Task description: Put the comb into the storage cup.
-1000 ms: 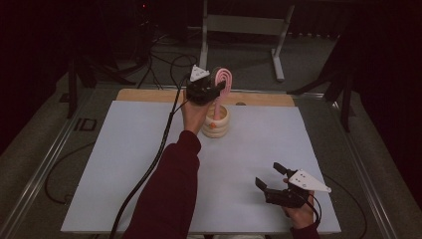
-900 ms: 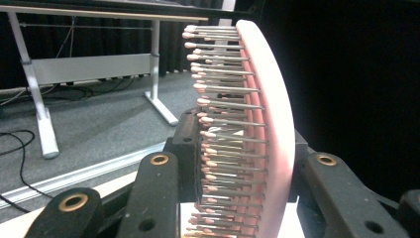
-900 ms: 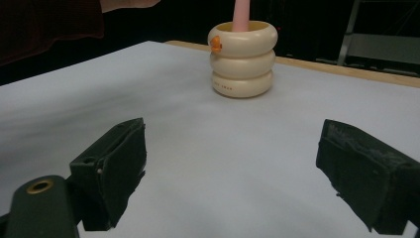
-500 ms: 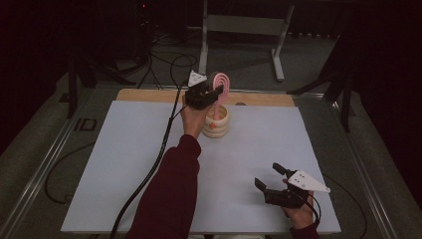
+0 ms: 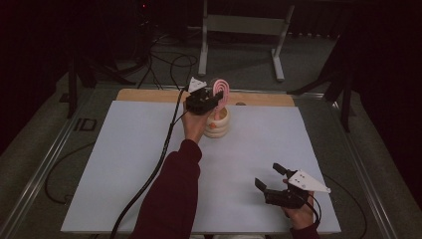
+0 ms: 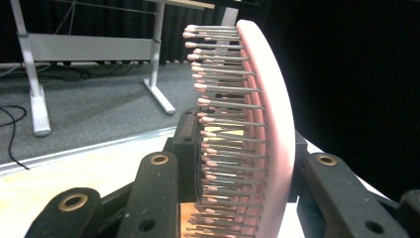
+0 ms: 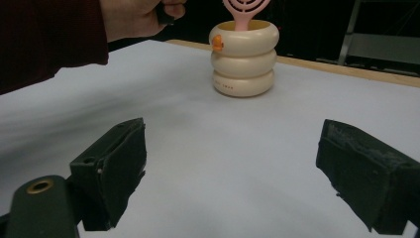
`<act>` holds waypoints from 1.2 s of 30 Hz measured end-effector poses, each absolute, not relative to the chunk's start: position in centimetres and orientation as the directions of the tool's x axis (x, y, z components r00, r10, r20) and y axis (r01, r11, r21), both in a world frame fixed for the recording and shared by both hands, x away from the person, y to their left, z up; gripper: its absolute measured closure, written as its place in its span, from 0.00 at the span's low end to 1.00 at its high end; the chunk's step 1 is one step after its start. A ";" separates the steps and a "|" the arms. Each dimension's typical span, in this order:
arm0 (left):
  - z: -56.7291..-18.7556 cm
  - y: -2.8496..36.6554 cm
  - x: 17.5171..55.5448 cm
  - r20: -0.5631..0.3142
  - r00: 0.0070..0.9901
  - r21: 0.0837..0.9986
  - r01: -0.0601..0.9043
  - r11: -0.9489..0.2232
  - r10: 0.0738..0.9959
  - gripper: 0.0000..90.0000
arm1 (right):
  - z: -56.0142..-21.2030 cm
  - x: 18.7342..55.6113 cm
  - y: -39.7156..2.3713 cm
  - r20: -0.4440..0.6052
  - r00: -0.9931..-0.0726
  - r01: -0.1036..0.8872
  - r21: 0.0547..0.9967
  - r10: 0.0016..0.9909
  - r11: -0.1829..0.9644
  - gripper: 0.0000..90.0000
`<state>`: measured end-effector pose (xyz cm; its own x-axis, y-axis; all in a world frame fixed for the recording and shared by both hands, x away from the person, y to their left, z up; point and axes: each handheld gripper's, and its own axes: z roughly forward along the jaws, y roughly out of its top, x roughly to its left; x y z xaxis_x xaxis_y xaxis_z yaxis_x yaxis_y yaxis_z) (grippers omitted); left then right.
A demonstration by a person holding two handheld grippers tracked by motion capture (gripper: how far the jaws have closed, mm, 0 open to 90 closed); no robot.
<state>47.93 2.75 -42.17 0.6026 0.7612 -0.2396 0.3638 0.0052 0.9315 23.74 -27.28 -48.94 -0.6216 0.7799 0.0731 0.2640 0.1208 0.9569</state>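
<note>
Low in the frame's lower right, my right gripper (image 5: 276, 178) rests with jaws wide, holding nothing. Farther up, at upper centre, my left gripper (image 5: 215, 99) clamps the pink hairbrush (image 5: 220, 88), its handle inside the cream holder (image 5: 220, 123).

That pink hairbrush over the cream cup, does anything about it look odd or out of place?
Nothing looks damaged or spilled. The pink hairbrush is clamped in the left gripper, its handle end dipping into the ribbed cream cup, which stands upright on the white table. The right gripper rests open near the table's front edge, holding nothing.
</note>
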 end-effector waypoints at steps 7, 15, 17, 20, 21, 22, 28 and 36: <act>-42.5 2.7 47.8 -0.254 0.601 0.930 0.367 0.020 0.758 0.72 | -48.9 23.7 -27.3 0.071 -0.622 0.264 0.957 0.780 0.123 0.14; -42.4 3.0 48.0 -0.235 0.586 0.927 0.376 -0.003 0.775 0.70 | -48.9 23.7 -27.2 0.073 -0.619 0.266 0.956 0.782 0.122 0.14; -42.3 3.2 48.0 -0.231 0.586 0.927 0.376 -0.008 0.777 0.70 | -48.9 23.7 -27.2 0.073 -0.619 0.265 0.957 0.782 0.121 0.14; -42.3 3.4 48.1 -0.220 0.576 0.925 0.379 -0.019 0.788 0.70 | -49.0 23.7 -27.2 0.072 -0.618 0.265 0.956 0.783 0.122 0.14; -42.3 3.5 48.1 -0.221 0.574 0.924 0.381 -0.019 0.788 0.69 | -49.0 23.7 -27.2 0.072 -0.619 0.265 0.956 0.782 0.122 0.14; -42.3 3.6 48.1 -0.222 0.573 0.924 0.382 -0.017 0.789 0.69 | -49.0 23.7 -27.2 0.072 -0.619 0.265 0.957 0.782 0.122 0.14; -42.7 4.4 48.2 -0.235 0.558 0.920 0.393 -0.004 0.796 0.69 | -49.0 23.7 -27.1 0.071 -0.621 0.264 0.957 0.780 0.123 0.14; -42.8 4.6 48.2 -0.233 0.551 0.917 0.398 -0.006 0.801 0.68 | -49.0 23.7 -27.1 0.070 -0.627 0.264 0.956 0.776 0.127 0.14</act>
